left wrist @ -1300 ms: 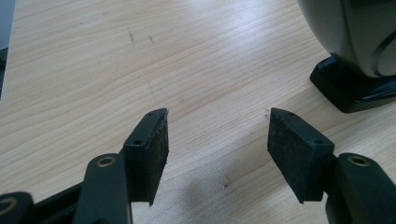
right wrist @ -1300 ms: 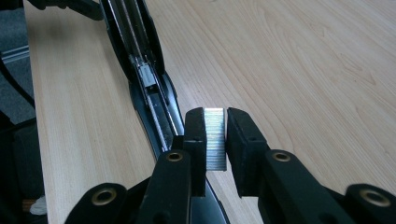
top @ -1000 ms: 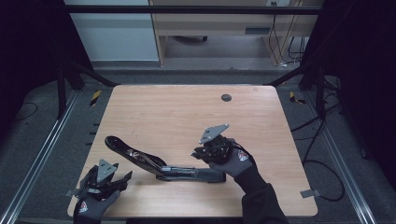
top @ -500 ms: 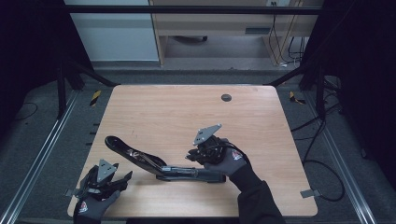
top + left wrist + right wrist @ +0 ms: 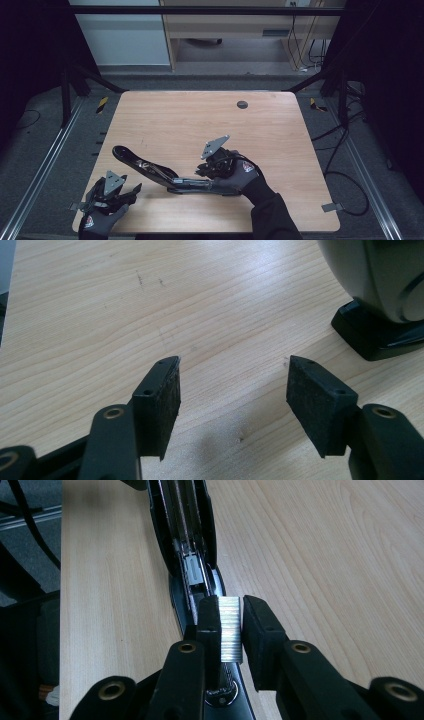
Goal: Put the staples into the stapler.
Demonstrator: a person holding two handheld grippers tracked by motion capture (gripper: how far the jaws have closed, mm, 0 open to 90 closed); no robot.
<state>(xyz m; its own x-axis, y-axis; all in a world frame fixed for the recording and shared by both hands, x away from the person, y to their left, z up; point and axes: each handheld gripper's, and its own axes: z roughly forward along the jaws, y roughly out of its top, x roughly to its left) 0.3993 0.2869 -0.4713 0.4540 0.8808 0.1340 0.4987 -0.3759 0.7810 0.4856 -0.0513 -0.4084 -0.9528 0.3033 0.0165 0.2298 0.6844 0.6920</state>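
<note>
On the pale wooden table (image 5: 165, 120), a black stapler (image 5: 150, 170) lies swung open near the front edge. Directly above its channel, the right gripper (image 5: 231, 625) pinches a silvery strip of staples (image 5: 230, 629). Left of the stapler, the left gripper (image 5: 232, 385) rests half-open, holding nothing.

text: none was legible — gloves (image 5: 248, 167) bore a small red-white badge, too blurred to read | labels: none

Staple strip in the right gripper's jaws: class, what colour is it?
Shiny silver, finely ridged. The staple strip shows best in the right gripper view, pinched by the right gripper above the opened black stapler.
</note>
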